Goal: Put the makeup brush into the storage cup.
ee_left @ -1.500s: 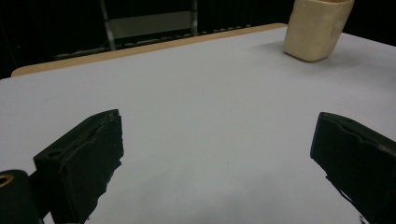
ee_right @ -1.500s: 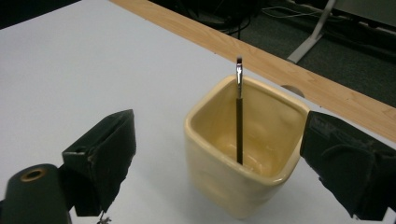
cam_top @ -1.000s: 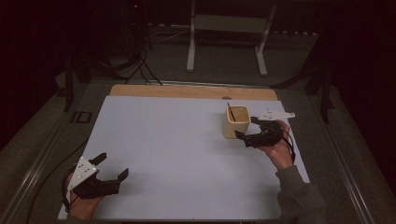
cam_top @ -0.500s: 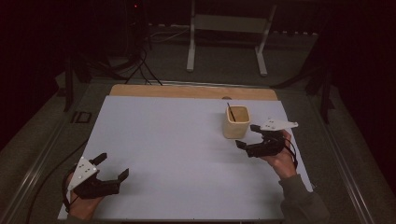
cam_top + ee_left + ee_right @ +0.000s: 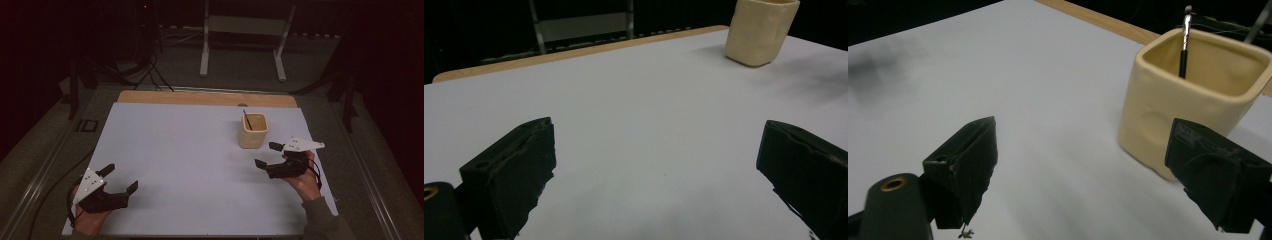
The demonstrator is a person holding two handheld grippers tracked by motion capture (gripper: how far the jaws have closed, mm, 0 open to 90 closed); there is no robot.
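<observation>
Near the white sheet's point(image 5: 190, 165) right edge, hovering spread and empty, right gripper point(image 5: 270, 156) just beside cream cup point(image 5: 252, 131) holding thin stick point(image 5: 247, 120), risking nudging or tipping it; left gripper point(image 5: 119, 179) also spread, well apart.

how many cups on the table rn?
1. The cream cup stands on the white table at its far right, just beyond the right claw, with a thin dark stick leaning inside it. Nothing looks hidden.
</observation>
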